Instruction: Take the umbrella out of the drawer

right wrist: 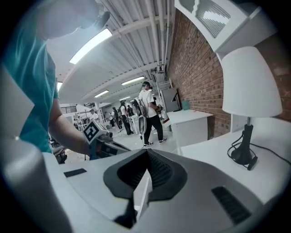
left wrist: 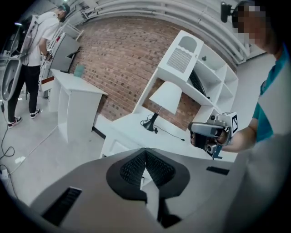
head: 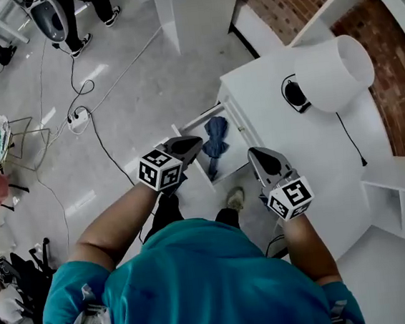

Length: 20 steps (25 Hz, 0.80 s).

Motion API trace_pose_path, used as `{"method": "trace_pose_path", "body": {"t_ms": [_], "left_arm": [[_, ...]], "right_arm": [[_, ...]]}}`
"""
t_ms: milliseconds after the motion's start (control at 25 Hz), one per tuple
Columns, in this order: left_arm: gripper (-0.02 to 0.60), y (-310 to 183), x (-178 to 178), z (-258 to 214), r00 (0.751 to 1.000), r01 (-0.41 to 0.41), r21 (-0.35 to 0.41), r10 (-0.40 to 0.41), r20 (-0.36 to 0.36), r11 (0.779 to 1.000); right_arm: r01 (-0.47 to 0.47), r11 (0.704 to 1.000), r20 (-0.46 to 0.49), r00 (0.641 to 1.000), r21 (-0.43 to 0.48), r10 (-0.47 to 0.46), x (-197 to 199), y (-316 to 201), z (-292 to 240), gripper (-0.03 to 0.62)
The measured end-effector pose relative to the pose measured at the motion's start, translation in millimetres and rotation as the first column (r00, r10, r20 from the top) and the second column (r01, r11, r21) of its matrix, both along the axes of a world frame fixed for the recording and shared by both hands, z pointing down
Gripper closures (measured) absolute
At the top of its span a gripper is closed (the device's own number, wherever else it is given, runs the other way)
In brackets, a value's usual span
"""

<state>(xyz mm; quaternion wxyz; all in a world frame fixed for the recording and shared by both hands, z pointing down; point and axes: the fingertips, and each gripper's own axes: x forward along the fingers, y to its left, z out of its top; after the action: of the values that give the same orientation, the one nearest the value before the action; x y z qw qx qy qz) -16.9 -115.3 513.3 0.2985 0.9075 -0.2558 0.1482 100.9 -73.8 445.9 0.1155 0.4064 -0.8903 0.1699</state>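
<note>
- We see the blue umbrella (head: 215,143) lying folded inside the open drawer (head: 240,141) of the white desk (head: 309,153), with its length running from the far end of the drawer towards the near end.
- Our left gripper (head: 195,143) has its jaws pressed together with nothing between them. In the head view its tips sit over the drawer's left side, just beside the umbrella.
- Our right gripper (head: 256,155) also has its jaws closed and empty. It hangs over the drawer's right edge, at the near left corner of the desk.
- We cannot tell from the head view whether either gripper touches the drawer.
- A lamp (head: 333,72) with a white shade stands on the far part of the desk, and its black cable (head: 350,138) trails across the top.
</note>
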Motion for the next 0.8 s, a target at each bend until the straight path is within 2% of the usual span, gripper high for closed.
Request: {"method": "trace_pose_path", "body": {"t_ms": [280, 560, 800], "left_arm": [[0.572, -16, 20, 104, 0.996, 0.028, -0.123, -0.017, 0.088, 0.992], [0.571, -26, 39, 213, 0.985, 0.081, -0.263, -0.037, 0.169, 0.962], [0.569, -33, 55, 294, 0.969, 0.111, -0.310, -0.034, 0.245, 0.944]], "right_arm": [[-0.003, 0.998, 0.000, 1.000, -0.056, 0.003, -11, 8, 71, 0.571], [-0.007, 0.994, 0.024, 1.000, -0.109, 0.010, -20, 17, 141, 0.571], [-0.003, 0.985, 0.046, 0.999, -0.174, 0.011, -25, 34, 201, 0.571]]}}
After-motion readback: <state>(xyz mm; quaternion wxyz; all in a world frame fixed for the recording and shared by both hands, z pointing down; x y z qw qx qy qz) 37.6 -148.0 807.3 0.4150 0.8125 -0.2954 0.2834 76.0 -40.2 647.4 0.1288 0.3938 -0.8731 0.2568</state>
